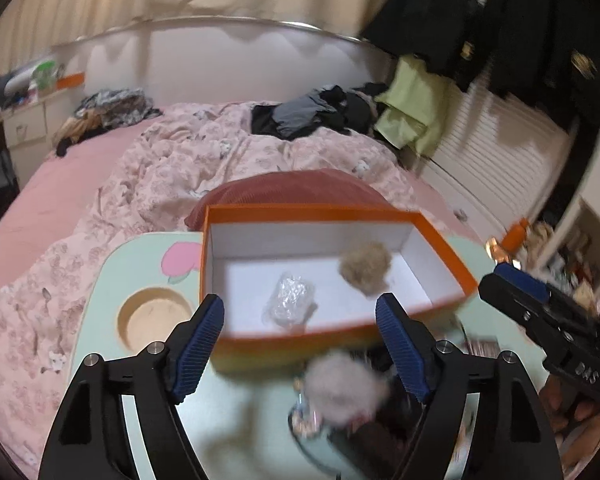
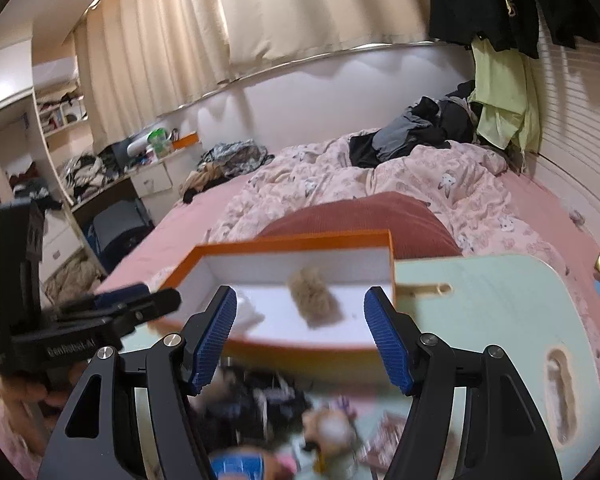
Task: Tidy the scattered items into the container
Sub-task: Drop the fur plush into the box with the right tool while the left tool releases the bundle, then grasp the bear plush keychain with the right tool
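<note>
Before both wide-open, empty tongs [image 1: 300, 344] [image 2: 300, 336], the orange box [image 1: 440, 240] blocks 2 fluffy balls [image 1: 365, 266].

Bedroom, warm indoor light. Cream curtains [image 2: 204, 20] hang along the far wall above a white padded headboard [image 1: 228, 64]. Bed [image 1: 60, 184] has a pink sheet and a rumpled pink floral duvet [image 1: 204, 148], with clothes piled near the headboard. White slatted wardrobe doors [image 1: 496, 148] on the right, dark jackets [image 1: 500, 20] hung on them. Cluttered desk [image 2: 112, 176] and shelves on the left.
</note>
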### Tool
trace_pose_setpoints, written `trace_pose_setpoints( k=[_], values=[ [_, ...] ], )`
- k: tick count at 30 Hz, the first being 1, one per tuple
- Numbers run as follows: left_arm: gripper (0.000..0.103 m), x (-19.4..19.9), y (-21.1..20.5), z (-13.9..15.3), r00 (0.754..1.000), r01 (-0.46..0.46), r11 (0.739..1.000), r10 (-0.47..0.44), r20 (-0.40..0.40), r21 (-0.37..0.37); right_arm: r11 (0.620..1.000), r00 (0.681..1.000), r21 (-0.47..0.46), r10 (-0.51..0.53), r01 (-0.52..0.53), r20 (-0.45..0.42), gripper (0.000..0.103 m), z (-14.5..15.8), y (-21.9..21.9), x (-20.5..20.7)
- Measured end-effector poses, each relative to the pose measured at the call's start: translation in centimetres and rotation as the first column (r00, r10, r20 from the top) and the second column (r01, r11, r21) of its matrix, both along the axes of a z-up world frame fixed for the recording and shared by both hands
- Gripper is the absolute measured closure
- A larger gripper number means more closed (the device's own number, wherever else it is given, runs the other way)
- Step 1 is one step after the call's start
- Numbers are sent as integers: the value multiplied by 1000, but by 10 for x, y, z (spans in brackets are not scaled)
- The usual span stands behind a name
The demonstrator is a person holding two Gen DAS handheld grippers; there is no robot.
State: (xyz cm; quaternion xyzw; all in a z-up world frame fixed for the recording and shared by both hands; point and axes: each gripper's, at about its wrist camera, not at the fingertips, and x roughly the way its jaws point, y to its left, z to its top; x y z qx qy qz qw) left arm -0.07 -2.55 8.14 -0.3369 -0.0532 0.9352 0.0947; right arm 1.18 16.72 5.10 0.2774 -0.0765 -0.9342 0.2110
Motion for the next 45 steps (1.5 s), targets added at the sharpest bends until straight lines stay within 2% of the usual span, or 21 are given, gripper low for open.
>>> trace_pose_setpoints(
  k=[4,7,11,14,16,21,26,29,33,35,40,45],
  values=[
    [21,36,3,-14,998,54,997,-53,13,-64,996,1000,85,13,-14,5,36,-10,5,31],
    [20,55,5,-34,995,80,993,-74,65,-92,991,1000,133,22,-23,11,36,-19,8,51],
    [20,65,2,-54,991,54,997,-47,125,-52,986,999,163,12,-19,43,36,-32,10,65],
    [20,66,1,-58,993,20,1000,-17,118,-22,978,999,207,-2,-8,48,36,-41,8,70],
    [20,66,5,-61,993,31,999,-27,119,-35,974,999,225,-10,-2,53,36,-46,7,71],
    [17,67,13,-72,992,38,996,-28,122,-77,974,994,226,-16,-9,108,36,-61,6,69],
    [9,69,25,-78,993,50,984,-31,113,-172,978,989,209,-44,13,143,36,-68,14,66],
    [5,69,26,-79,992,45,985,-24,121,-167,977,980,212,-75,34,186,35,-76,17,62],
    [1,67,26,-80,991,46,984,-23,134,-169,980,978,193,-87,50,188,33,-76,23,63],
    [1,67,26,-80,991,48,984,-25,134,-170,980,978,193,-87,50,187,28,-76,23,62],
    [1,68,28,-80,991,51,984,-29,134,-168,980,979,192,-83,46,187,26,-76,22,64],
    [1,67,29,-80,991,52,984,-29,134,-169,991,980,127,-69,45,188,26,-75,27,66]
  ],
)
